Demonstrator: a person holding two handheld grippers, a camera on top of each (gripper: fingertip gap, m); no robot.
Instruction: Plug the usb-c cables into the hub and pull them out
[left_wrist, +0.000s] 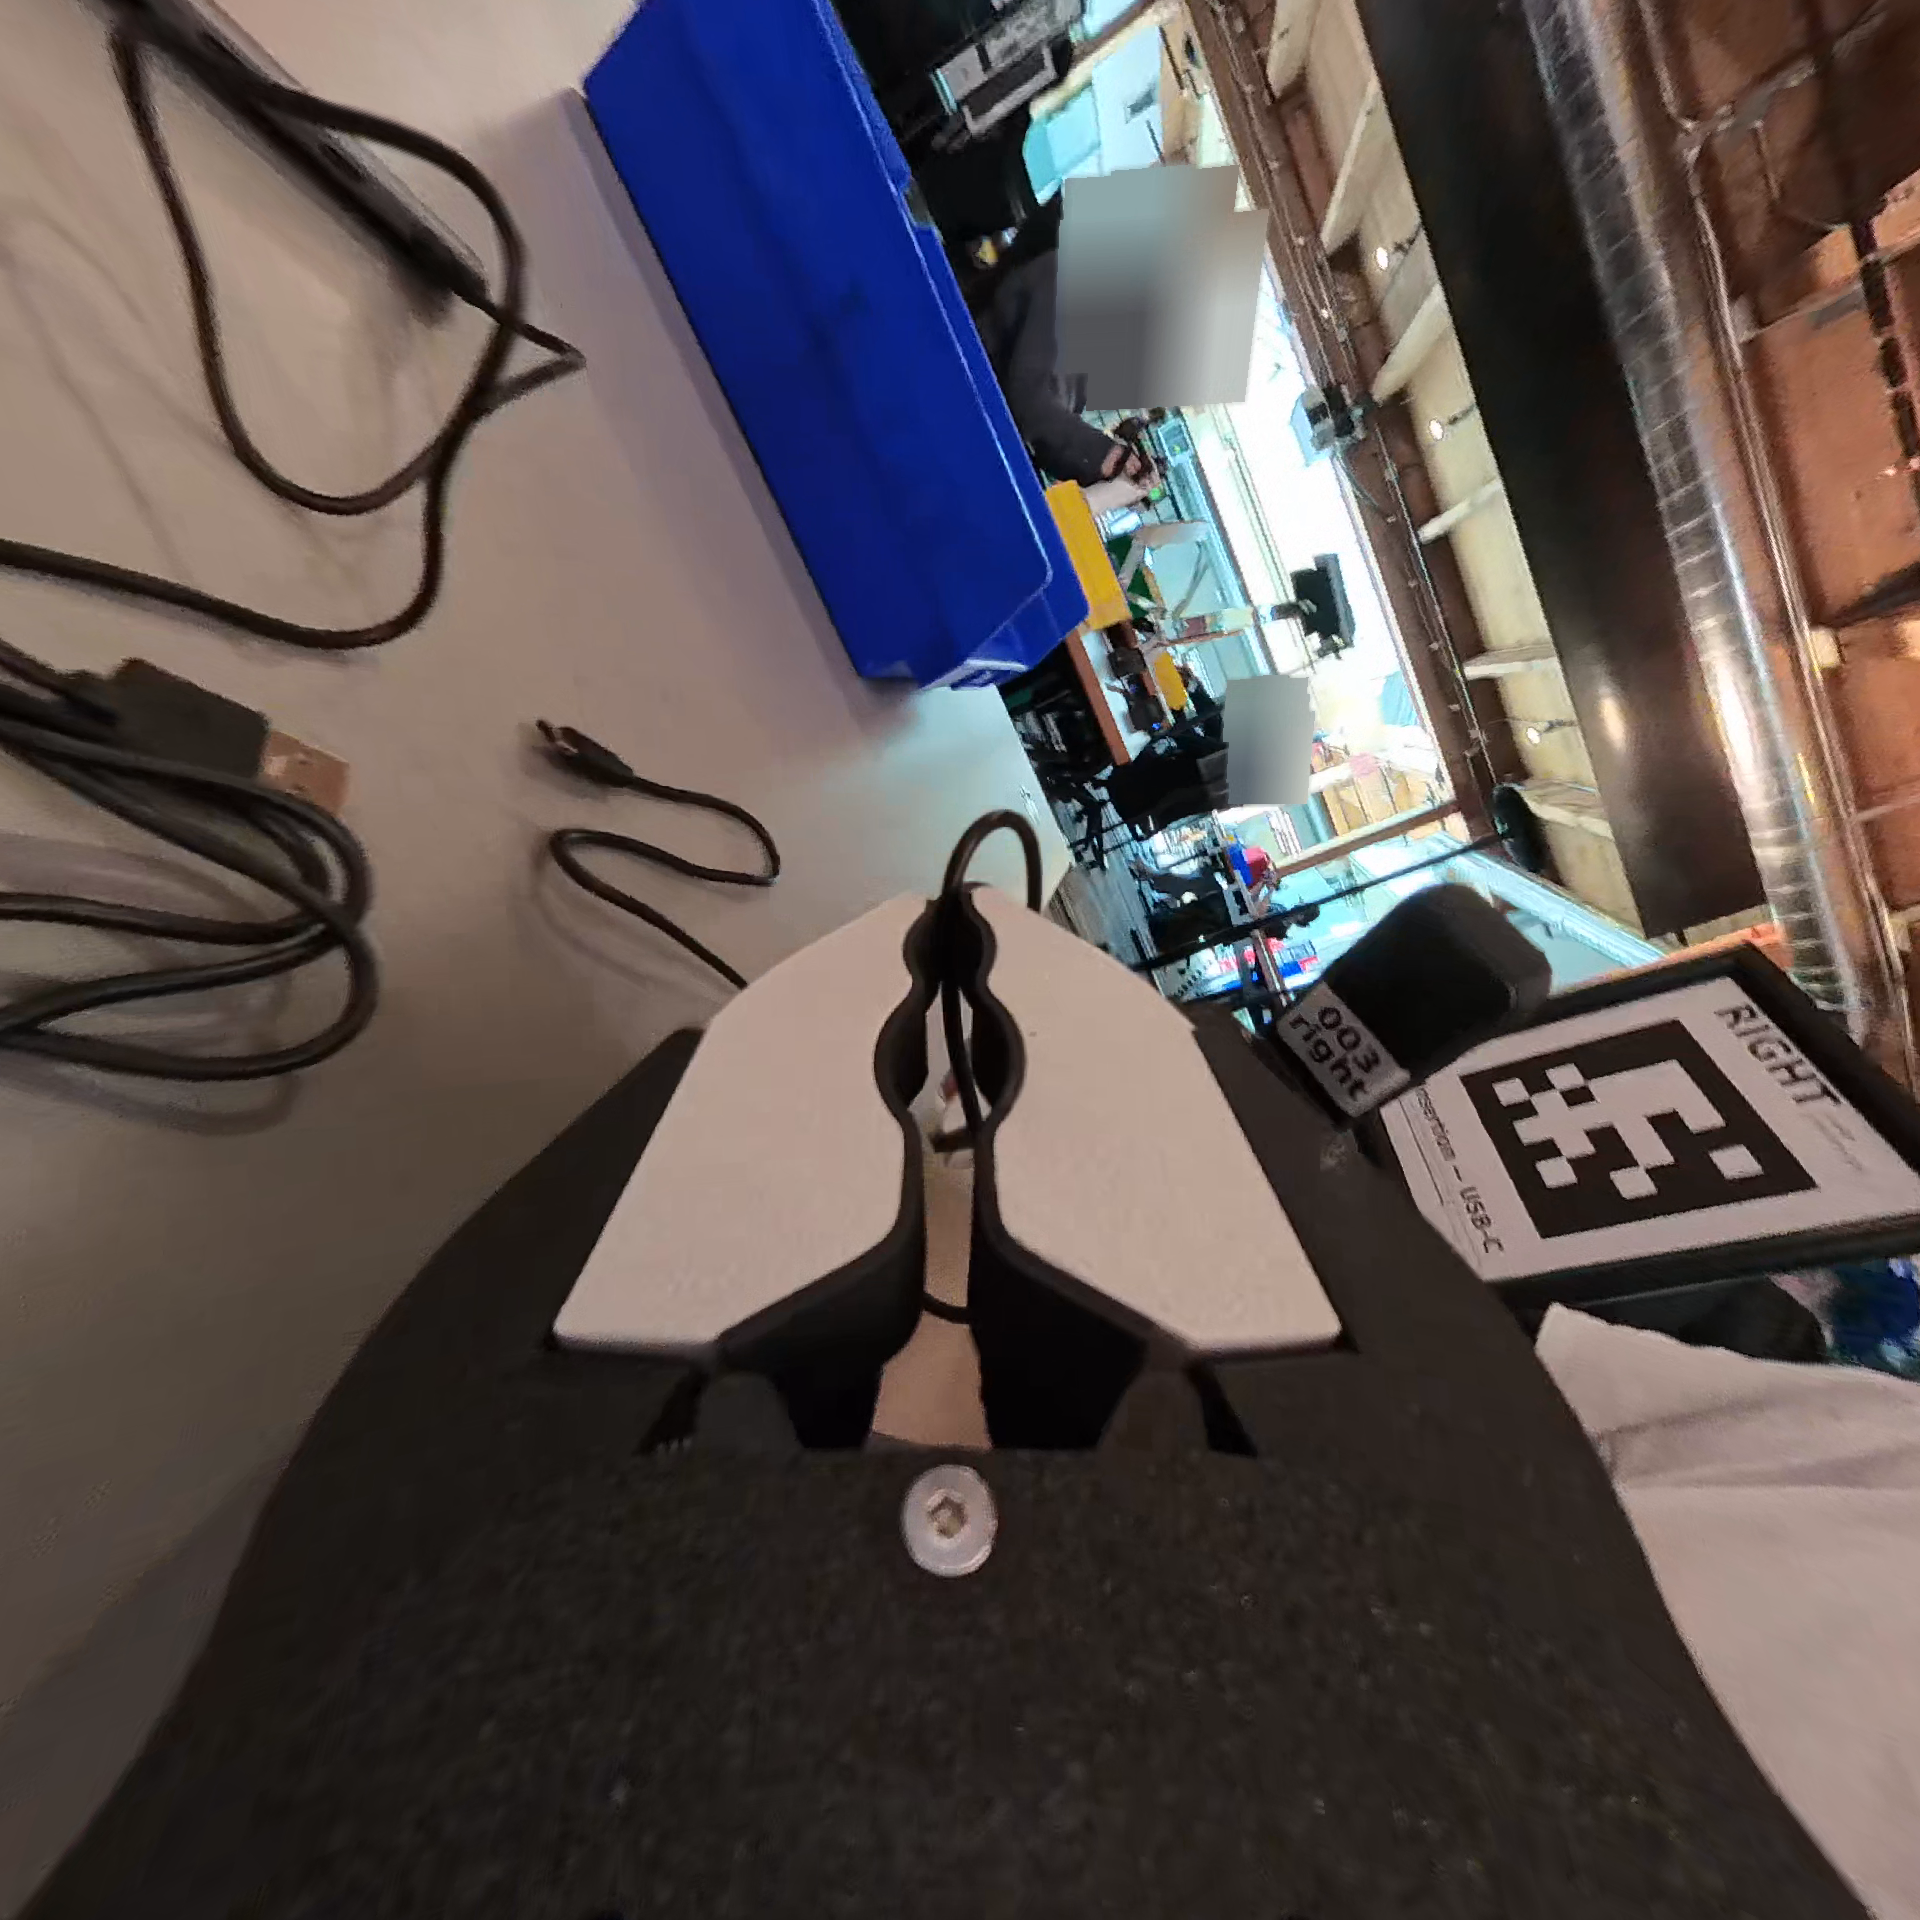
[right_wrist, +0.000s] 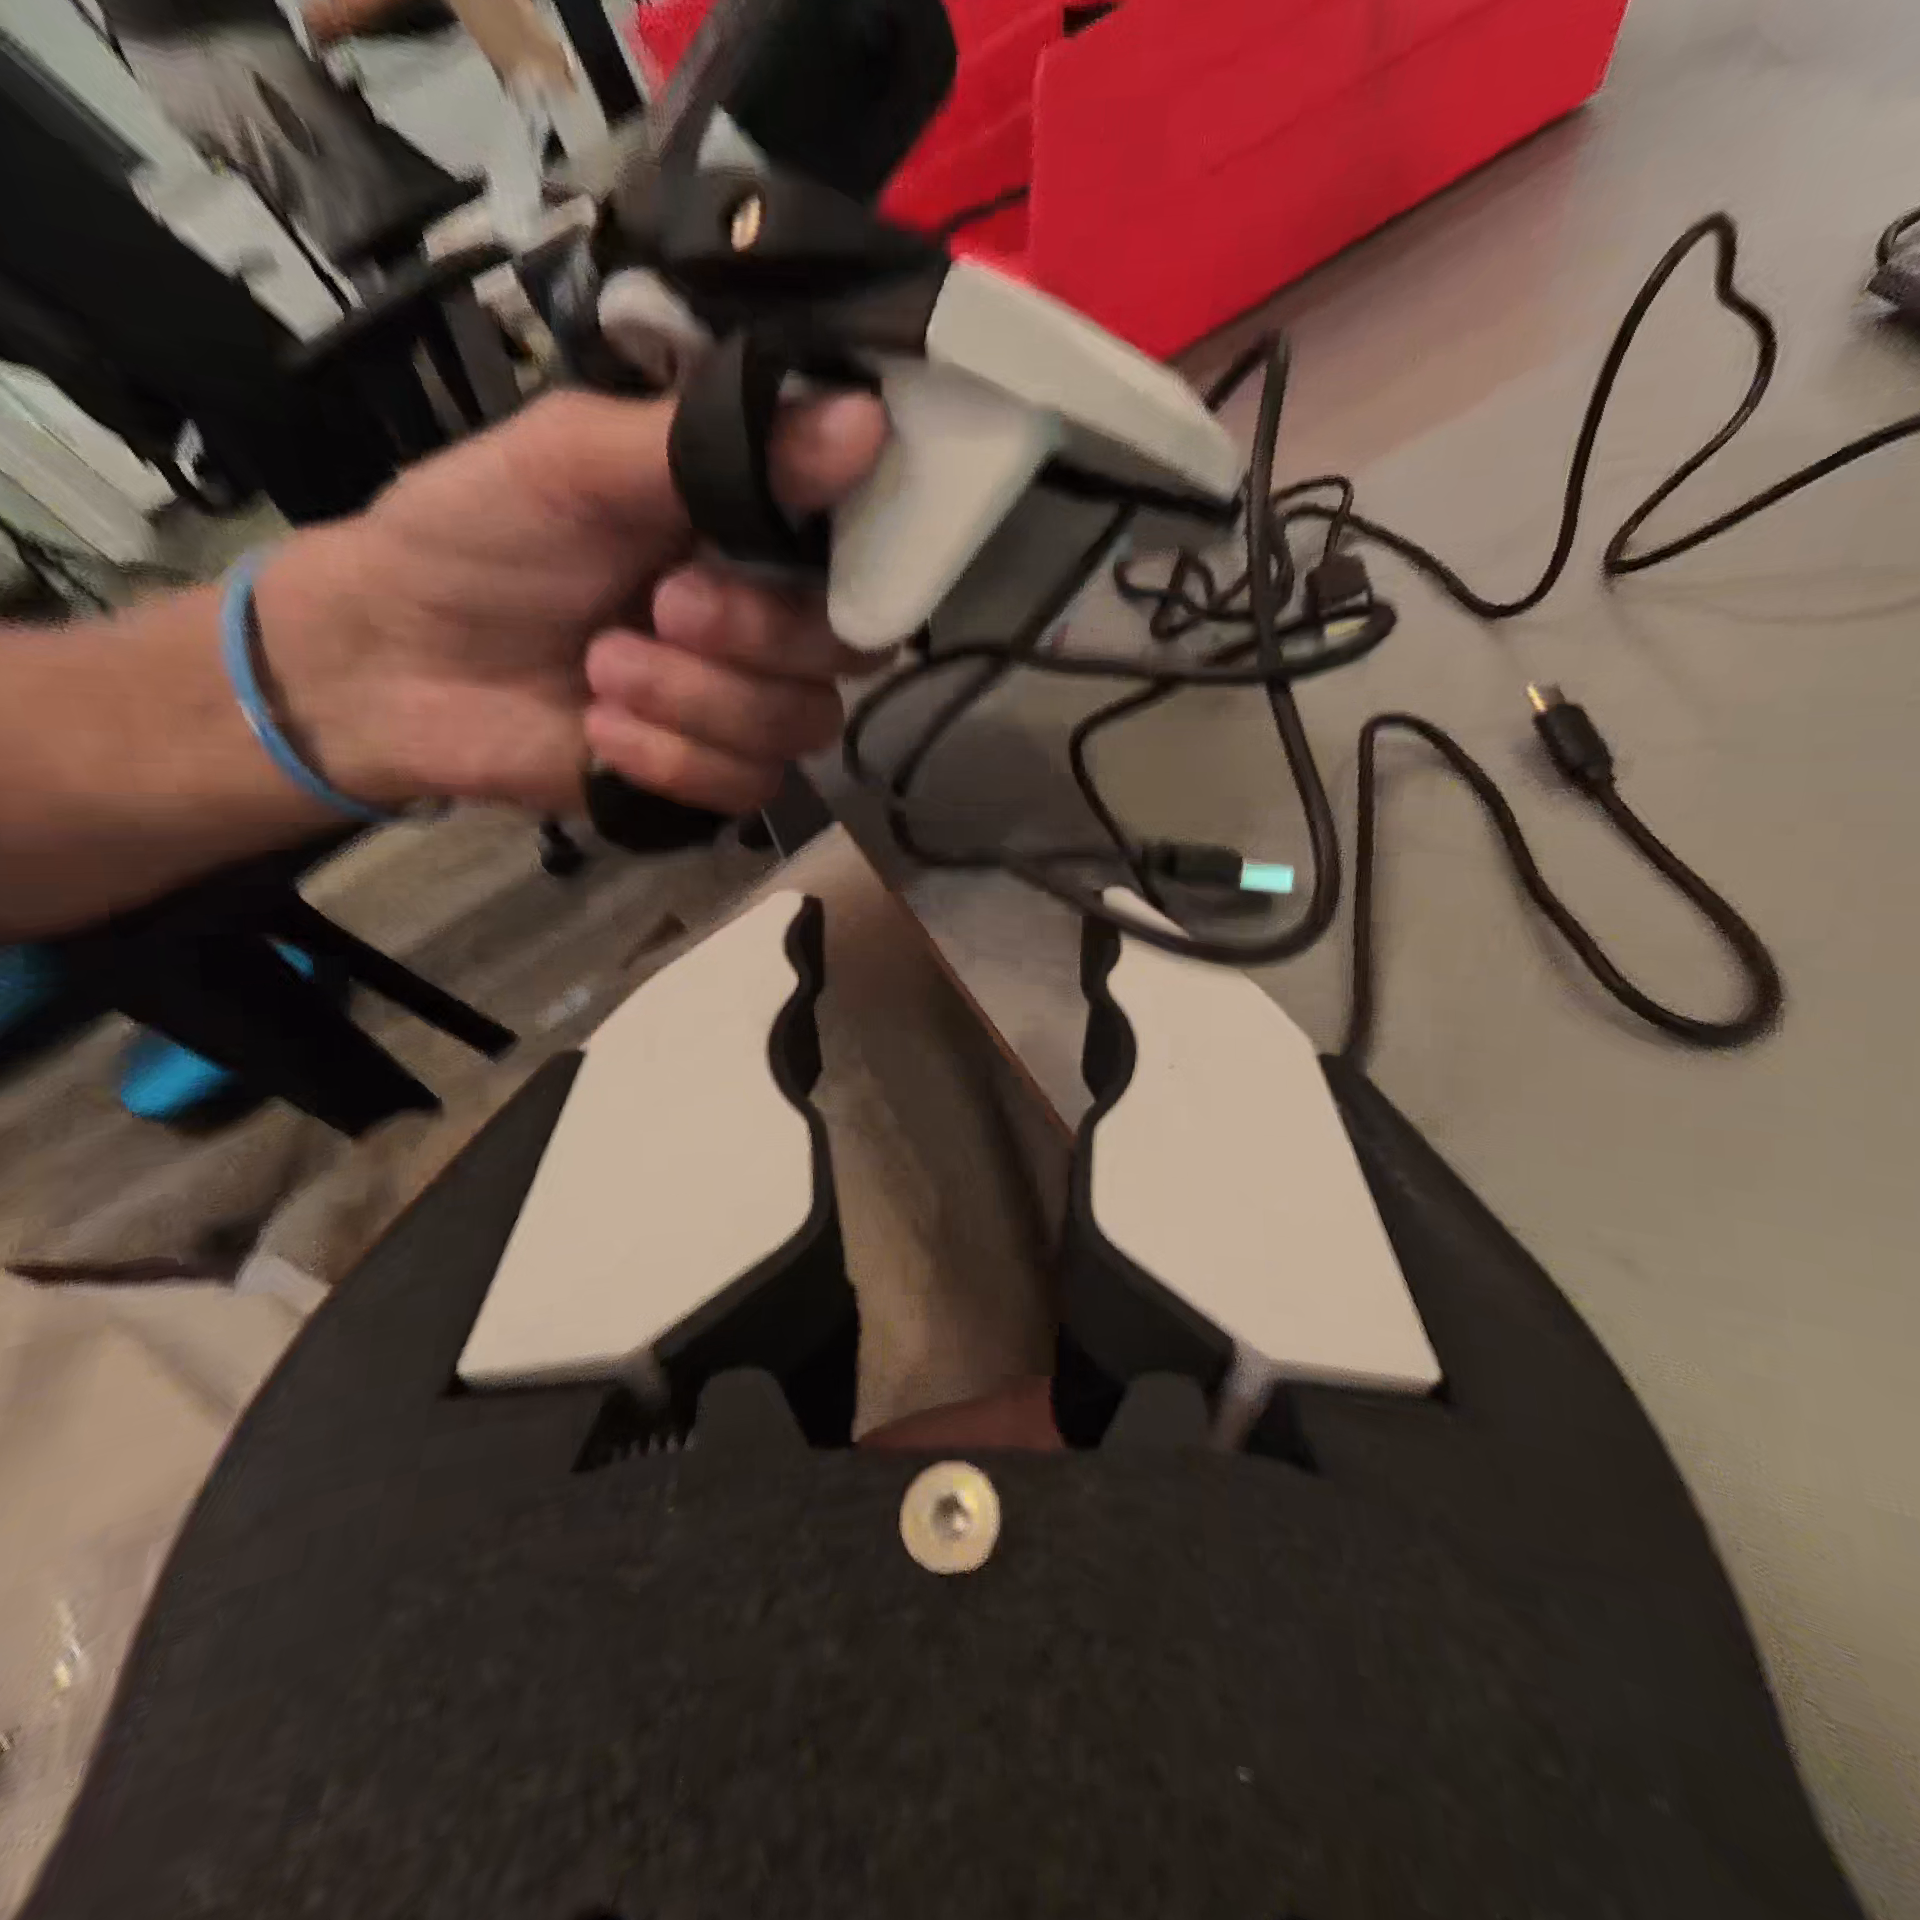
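Apparently early: the left gripper (left_wrist: 951, 935) pinches a thin black cable (left_wrist: 997, 842); the right gripper (right_wrist: 951, 956) gapes empty; no hub is visible.

I see a pale grey worktop (left_wrist: 644, 499) strewn with thin black cables. In my left wrist view a blue bin (left_wrist: 831, 343) stands on it at the far side. Near that bin a long cable (left_wrist: 343, 312) lies in loose loops, a short cable (left_wrist: 665, 821) with a small plug rests nearer, and a bundle with a flat metal plug (left_wrist: 301, 774) lies apart from it. In my right wrist view a red box (right_wrist: 1278, 135) sits at the far edge, with a tangled cable heap (right_wrist: 1247, 644) before it
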